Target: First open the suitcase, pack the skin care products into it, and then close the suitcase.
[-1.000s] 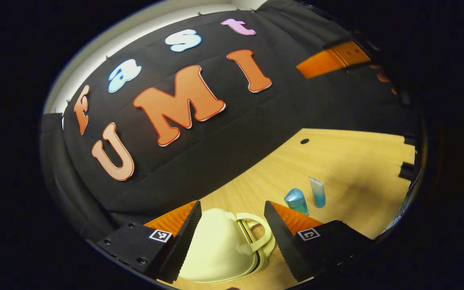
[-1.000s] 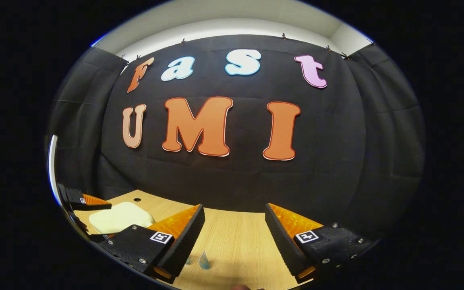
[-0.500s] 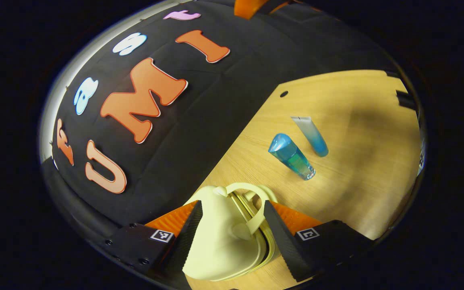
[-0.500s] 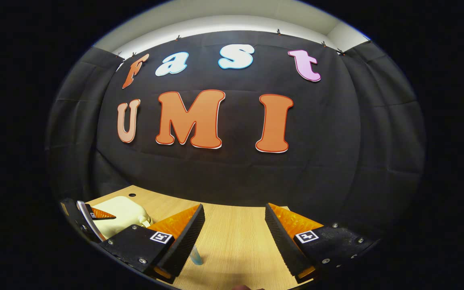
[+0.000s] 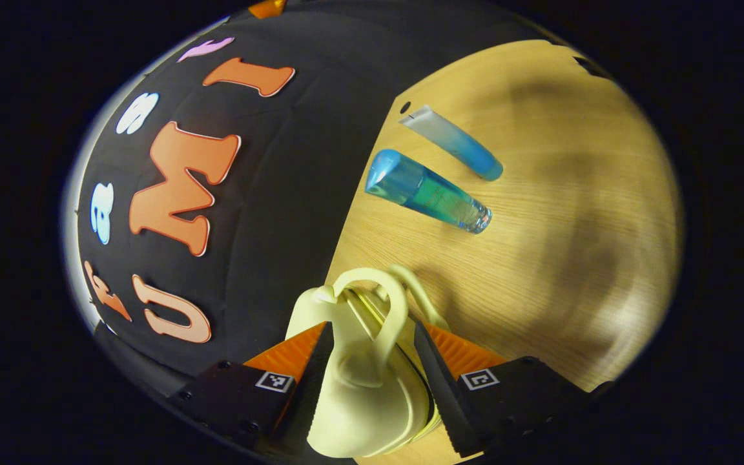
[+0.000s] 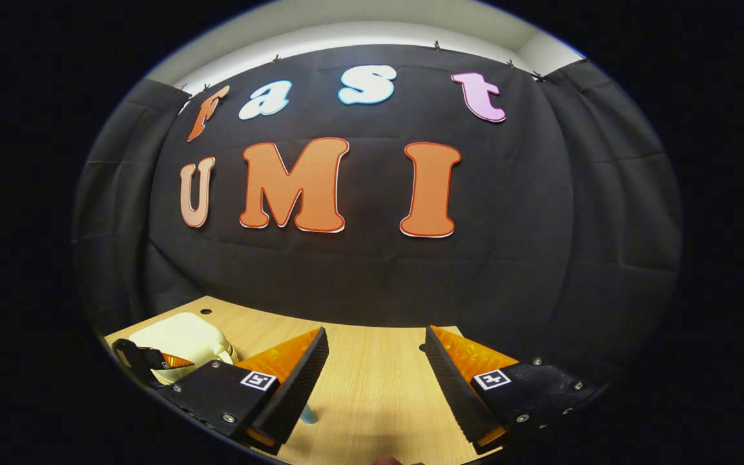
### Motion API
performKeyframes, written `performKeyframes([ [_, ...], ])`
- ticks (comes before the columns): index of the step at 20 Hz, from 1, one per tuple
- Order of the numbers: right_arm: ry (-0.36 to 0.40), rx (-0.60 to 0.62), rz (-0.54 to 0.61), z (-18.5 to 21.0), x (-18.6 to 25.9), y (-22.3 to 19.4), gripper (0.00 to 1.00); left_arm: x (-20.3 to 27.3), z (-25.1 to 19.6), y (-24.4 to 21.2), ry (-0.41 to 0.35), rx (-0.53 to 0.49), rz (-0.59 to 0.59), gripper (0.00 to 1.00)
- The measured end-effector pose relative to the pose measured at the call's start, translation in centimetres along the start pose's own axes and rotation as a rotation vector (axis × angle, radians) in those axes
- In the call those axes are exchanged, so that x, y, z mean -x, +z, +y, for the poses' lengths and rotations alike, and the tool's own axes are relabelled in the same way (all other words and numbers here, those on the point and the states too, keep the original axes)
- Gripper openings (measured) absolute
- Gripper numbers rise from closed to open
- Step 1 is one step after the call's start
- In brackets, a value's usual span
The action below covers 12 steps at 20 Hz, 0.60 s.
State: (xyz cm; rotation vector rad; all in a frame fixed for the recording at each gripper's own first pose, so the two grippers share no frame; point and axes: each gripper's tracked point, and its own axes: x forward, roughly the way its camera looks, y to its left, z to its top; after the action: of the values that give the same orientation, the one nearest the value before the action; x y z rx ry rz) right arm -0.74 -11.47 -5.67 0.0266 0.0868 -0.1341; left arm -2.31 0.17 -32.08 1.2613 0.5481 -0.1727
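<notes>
Nearby, left tongs (image 5: 369, 361) straddling suitcase (image 5: 359, 387) handle, bottle (image 5: 427, 192), tube (image 5: 453, 142) beyond, right tongs (image 6: 375, 374) parted.

suitcase (image 5: 359, 387): pale cream-yellow all over, handle the same shade
bottle (image 5: 427, 192): see-through blue, going greenish in the middle, clear at the far end
tube (image 5: 453, 142): frosted grey-white at the crimped end, fading into bright blue at the cap
table (image 5: 559, 258): light honey wood, fine straight grain, soft dark shadows across it
wall cloth (image 6: 540, 258): plain black
</notes>
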Motion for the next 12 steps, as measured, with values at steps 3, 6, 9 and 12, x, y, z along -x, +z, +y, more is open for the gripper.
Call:
performKeyframes([
  [3,0.002,-0.002,-0.001,-0.3,-0.4,-0.1,0.95,-1.7,-1.2,-0.6,-0.009,-0.053,0.039,0.53],
  [6,0.009,-0.003,-0.001,-0.6,-0.6,-0.2,0.95,-2.3,-0.8,-0.3,0.001,-0.084,0.046,0.16],
  [9,0.019,-0.005,-0.002,-0.9,-1.0,-0.4,0.95,-2.1,-0.1,-0.3,-0.008,0.069,0.059,0.17],
  [12,0.049,-0.01,0.01,-0.4,-1.6,-1.0,0.95,-3.3,0.9,-0.1,0.044,0.182,0.03,0.04],
])
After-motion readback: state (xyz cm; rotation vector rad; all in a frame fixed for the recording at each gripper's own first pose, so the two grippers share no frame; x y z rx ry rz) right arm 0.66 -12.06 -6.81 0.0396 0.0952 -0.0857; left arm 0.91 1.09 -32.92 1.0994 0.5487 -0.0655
